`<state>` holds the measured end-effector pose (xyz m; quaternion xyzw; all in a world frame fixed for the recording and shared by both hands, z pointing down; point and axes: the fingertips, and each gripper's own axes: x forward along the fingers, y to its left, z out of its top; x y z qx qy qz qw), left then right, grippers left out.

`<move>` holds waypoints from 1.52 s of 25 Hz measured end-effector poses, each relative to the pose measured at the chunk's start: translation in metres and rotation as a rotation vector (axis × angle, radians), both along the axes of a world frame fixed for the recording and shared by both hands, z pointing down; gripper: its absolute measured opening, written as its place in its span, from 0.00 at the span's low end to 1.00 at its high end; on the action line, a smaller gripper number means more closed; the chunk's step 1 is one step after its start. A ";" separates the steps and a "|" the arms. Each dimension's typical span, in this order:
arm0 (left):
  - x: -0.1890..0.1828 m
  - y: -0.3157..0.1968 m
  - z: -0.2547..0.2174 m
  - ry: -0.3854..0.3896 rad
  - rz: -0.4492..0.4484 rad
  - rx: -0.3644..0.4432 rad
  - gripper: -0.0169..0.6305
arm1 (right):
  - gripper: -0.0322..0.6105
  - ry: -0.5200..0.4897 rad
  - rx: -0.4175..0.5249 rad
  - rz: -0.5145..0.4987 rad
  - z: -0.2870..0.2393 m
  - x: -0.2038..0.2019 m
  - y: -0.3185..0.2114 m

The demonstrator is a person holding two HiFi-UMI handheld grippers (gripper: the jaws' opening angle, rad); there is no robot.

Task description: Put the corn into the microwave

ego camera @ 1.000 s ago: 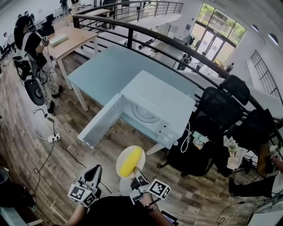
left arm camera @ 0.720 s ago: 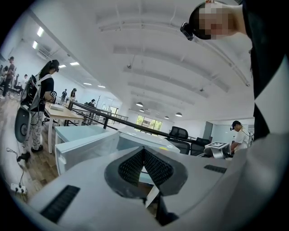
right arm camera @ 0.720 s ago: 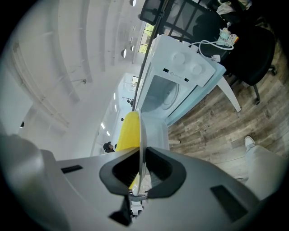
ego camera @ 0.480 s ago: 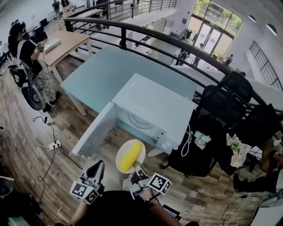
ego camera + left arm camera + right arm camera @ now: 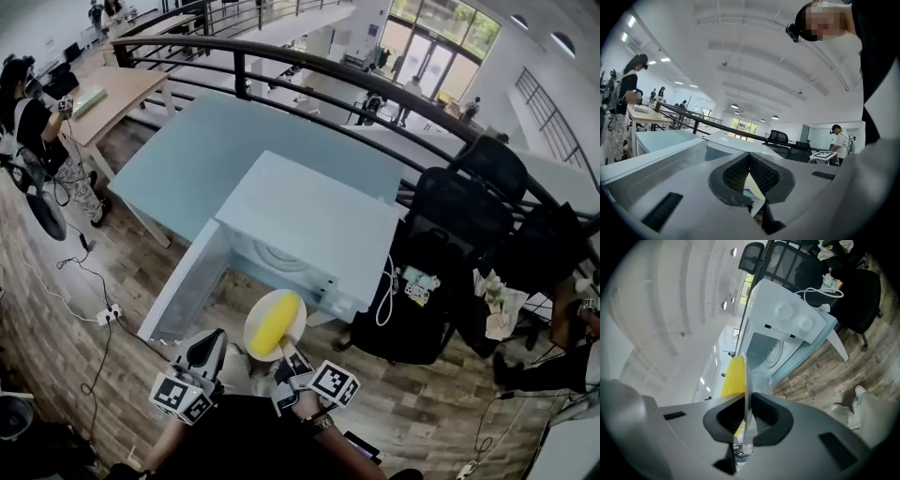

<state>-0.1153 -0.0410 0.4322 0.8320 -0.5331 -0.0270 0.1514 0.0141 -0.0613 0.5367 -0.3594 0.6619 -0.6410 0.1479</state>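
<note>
Pinches the rim of the white plate (image 5: 254,334) in the right hand-held gripper (image 5: 284,354), with the corn (image 5: 276,322) lying on it, in front of the open door (image 5: 183,292) of the microwave (image 5: 319,220) on the bench (image 5: 206,150). Holds the left hand-held gripper (image 5: 211,339) pressed together, just beside the plate.

- How much of the microwave's (image 5: 309,220) inside shows in the head view?
- Only a strip past the open door (image 5: 183,295); its own top hides the rest.
- And the corn (image 5: 733,377) in the right gripper view?
- Its near end vanishes behind the right claw (image 5: 746,401) and the plate (image 5: 746,371) edge. The pale sliver inside the left claw (image 5: 749,157) can't be identified.
</note>
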 end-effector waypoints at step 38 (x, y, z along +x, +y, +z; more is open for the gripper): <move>-0.003 -0.135 0.039 0.016 0.189 -0.088 0.03 | 0.10 0.027 -0.153 0.384 0.125 -0.025 -0.158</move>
